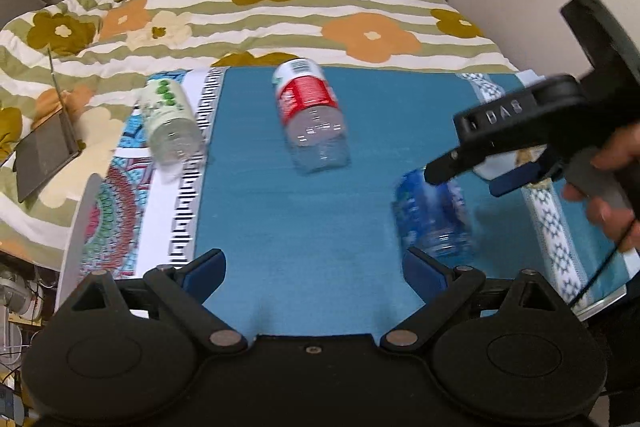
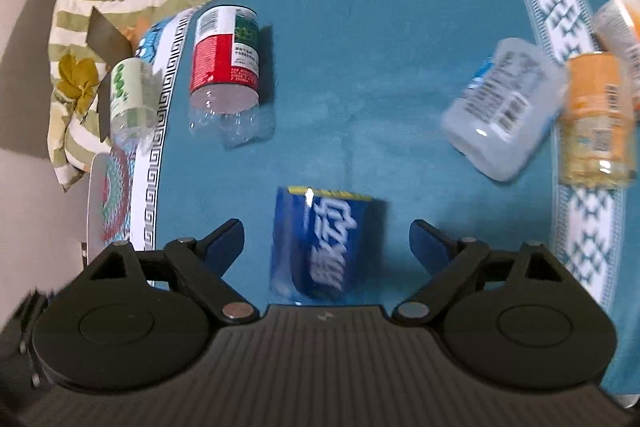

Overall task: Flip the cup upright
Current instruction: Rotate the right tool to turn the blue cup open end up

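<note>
Both the left gripper (image 1: 314,275) and right gripper (image 2: 326,247) are wide open and empty, blue cup (image 2: 326,243) between the right's fingers, with red cup (image 2: 226,67), white cup (image 2: 500,107) and orange cup (image 2: 598,119) scattered nearby.

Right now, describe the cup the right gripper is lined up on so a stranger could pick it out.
Start at the teal mat spread over the flowered bedding. The blue-labelled cup sits at the mat's near side, between the open fingers of the right gripper, not gripped. It is the only cup with a deep blue label bearing large white characters; its neighbours wear red, green, white or orange.
</note>
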`<state>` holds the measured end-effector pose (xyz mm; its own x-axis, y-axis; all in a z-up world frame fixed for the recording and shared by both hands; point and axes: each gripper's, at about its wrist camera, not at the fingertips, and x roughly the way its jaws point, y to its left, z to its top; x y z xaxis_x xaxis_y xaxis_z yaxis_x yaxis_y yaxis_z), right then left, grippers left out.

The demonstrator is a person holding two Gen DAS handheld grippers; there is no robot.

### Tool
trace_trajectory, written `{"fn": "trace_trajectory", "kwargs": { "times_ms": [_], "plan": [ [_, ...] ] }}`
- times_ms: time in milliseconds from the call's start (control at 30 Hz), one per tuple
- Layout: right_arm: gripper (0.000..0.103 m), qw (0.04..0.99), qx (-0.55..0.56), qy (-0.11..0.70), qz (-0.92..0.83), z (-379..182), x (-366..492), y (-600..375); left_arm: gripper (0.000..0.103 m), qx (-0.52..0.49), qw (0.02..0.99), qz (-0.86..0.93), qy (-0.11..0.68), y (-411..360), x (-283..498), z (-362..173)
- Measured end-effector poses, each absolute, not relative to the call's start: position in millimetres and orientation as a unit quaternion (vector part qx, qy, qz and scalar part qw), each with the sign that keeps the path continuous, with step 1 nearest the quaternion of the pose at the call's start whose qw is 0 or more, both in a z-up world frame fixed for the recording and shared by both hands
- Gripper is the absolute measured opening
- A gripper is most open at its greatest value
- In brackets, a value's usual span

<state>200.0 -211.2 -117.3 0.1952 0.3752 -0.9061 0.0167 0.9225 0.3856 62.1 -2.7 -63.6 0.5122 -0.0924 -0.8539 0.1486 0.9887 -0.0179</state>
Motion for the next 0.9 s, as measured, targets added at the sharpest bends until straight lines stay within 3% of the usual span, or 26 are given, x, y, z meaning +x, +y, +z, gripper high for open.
{"fn": "trace_trajectory", "kwargs": {
  "times_ms": [333, 467, 900],
  "plan": [
    [0.093, 0.725, 0.179, 0.659, 0.089, -142.5, 225.1, -198.8, 0.097, 0.01, 0.858, -0.077, 0.508, 33.8, 70.7, -78.7],
    [0.077, 0.719, 0.182, 0.666, 0.085, -149.5, 224.8, -197.7, 0.097, 0.005, 0.857, -0.08, 0.509, 37.5, 74.4, -78.8],
    [0.075, 0.724, 0.189, 0.657, 0.093, -147.3, 220.9, -200.9, 0.097, 0.005, 0.858, -0.086, 0.506, 37.5, 78.8, -76.8]
  ]
}}
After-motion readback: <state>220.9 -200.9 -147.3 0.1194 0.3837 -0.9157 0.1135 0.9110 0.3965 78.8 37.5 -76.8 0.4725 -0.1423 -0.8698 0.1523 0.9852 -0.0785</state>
